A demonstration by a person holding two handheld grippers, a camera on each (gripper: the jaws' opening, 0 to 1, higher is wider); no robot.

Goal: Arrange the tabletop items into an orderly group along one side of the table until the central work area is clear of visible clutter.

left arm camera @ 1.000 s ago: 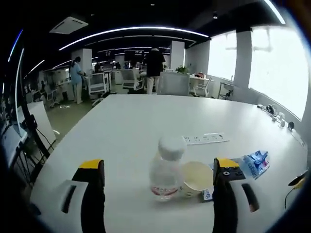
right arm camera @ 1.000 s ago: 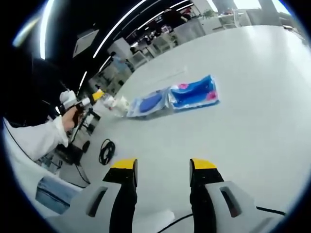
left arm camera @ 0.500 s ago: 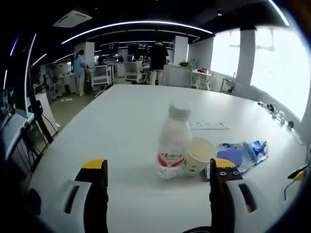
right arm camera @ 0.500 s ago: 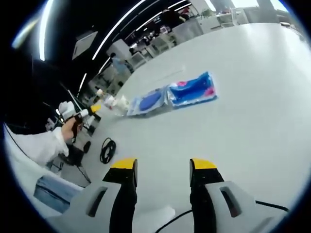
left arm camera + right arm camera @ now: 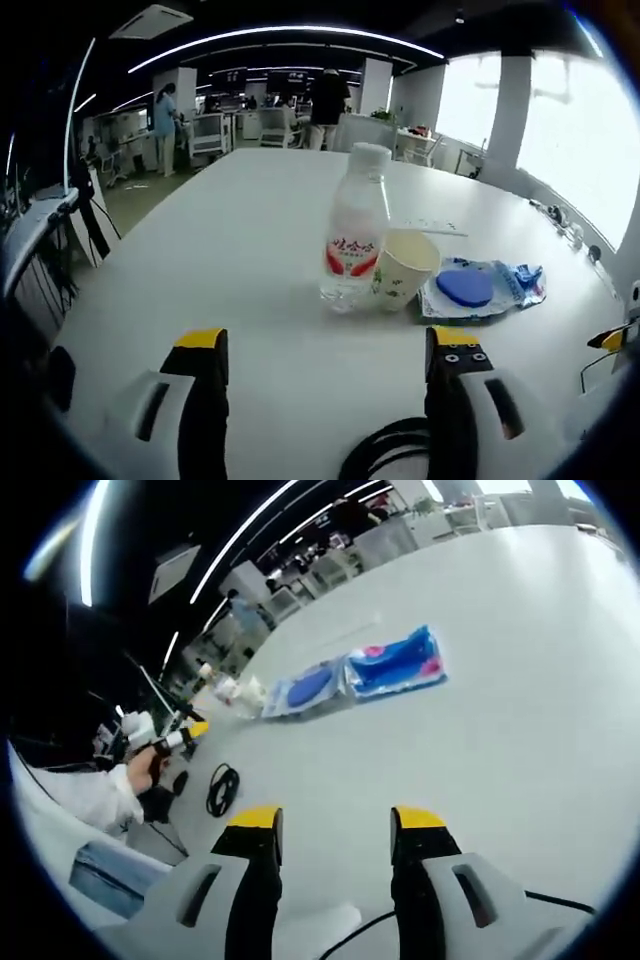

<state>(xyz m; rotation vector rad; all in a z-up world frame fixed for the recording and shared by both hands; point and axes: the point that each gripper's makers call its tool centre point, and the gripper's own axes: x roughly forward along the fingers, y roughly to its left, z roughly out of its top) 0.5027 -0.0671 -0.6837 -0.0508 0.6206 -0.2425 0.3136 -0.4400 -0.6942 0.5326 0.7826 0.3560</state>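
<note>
while both grippers hung over the white table [image 5: 180, 250], things stood so:
left gripper [image 5: 325, 350]: jaws spread, holding nothing
right gripper [image 5: 335, 825]: jaws apart, empty
bottle [image 5: 354, 240]: upright, touching the paper cup [image 5: 405, 268]
blue packets [image 5: 365, 675]: side by side, flat, just beside the cup
black cable [image 5: 385, 455]: near edge
</note>
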